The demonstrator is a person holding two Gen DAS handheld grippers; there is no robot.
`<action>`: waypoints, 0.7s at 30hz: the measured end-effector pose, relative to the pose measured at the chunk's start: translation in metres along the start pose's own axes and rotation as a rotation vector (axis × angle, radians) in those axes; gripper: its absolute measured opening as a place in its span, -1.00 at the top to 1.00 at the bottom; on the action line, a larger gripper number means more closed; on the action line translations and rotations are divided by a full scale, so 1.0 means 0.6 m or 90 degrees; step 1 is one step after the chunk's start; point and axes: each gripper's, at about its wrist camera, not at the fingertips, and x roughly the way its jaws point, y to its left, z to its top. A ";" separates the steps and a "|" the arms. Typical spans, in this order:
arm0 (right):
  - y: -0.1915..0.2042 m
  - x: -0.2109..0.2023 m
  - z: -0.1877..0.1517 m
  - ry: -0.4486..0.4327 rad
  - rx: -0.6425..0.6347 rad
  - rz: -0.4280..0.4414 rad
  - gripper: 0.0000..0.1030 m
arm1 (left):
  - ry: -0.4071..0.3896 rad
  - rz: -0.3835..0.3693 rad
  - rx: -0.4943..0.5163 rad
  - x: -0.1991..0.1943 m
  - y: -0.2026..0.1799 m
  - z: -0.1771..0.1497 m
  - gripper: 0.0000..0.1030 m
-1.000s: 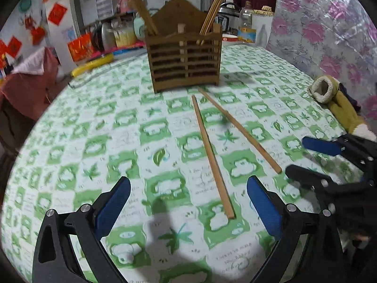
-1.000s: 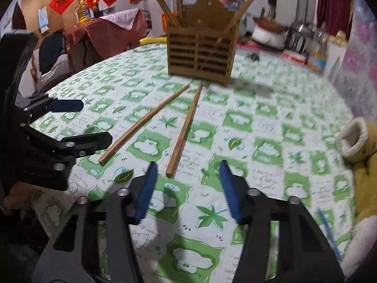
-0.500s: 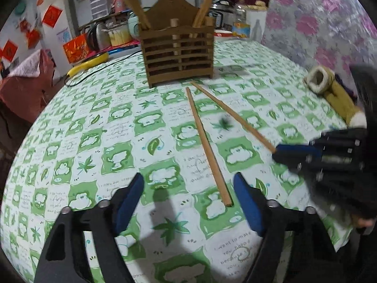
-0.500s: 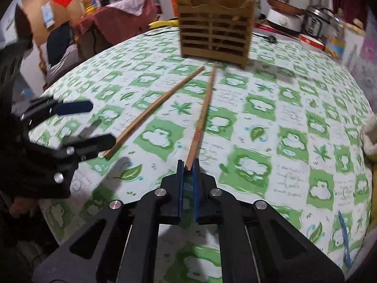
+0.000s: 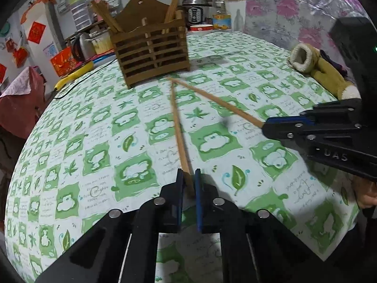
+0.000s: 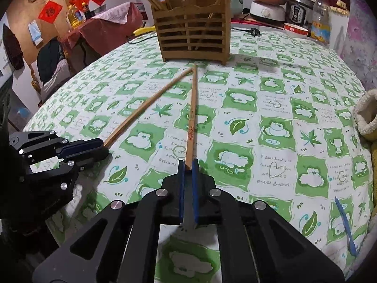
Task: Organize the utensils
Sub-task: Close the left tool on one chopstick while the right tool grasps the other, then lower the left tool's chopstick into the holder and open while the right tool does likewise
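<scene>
Both grippers have just closed: left gripper (image 5: 187, 181) clamps one long pale-wood chopstick (image 5: 178, 127), right gripper (image 6: 187, 170) the other chopstick (image 6: 192, 115), both lying on the tablecloth (image 5: 94, 141) before the slatted holder (image 5: 150, 54); their gripped ends are hidden between pads.

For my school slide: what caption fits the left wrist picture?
Left gripper pinches one chopstick before the wooden holder.

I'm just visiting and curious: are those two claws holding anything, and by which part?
Yes. Each claw grips one chopstick by its near end: the left claw holds the left chopstick, the right claw the right chopstick. Their far tips meet before the wooden holder.
</scene>
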 end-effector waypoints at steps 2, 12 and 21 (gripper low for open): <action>-0.001 -0.009 -0.002 -0.022 0.002 -0.009 0.87 | -0.008 -0.008 -0.017 -0.007 0.007 0.002 0.84; -0.018 -0.086 0.015 -0.150 0.037 -0.010 0.87 | -0.099 0.003 -0.082 -0.103 0.058 0.049 0.89; -0.012 -0.208 0.122 -0.283 0.033 -0.009 0.87 | -0.159 0.009 -0.097 -0.176 0.080 0.156 0.89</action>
